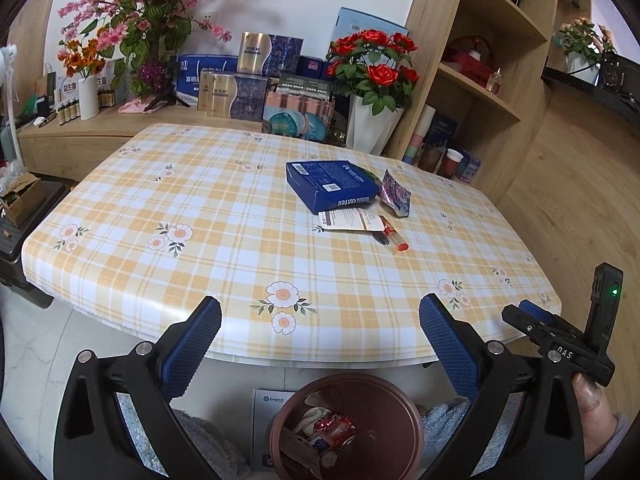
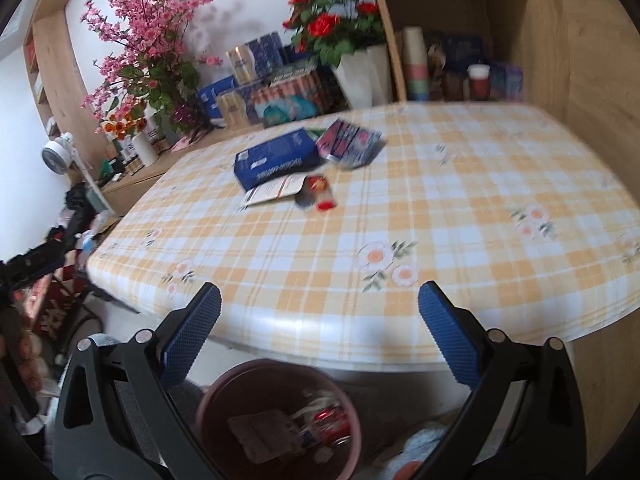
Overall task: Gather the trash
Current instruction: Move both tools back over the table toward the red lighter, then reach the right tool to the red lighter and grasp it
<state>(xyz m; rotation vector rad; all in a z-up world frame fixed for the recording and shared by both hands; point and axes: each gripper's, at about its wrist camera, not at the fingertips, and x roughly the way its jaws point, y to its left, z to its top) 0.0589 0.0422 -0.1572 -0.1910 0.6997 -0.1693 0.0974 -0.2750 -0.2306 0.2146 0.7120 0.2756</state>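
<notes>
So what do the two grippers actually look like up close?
Both match: the left gripper and right gripper have black frames with silver rivets and blue, cross-hatched fingers. The left view shows the right gripper's black body, white lettering, a green light and a grey sleeve.

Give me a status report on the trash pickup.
Left gripper and right gripper open, empty, above the bin. Blue box, foil pouch, white card and red tube on the table. Nothing blocking.

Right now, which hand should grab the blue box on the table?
Probably the left gripper: its view shows the blue box nearly straight ahead. From the right gripper it sits off left. Both are open, empty.
</notes>
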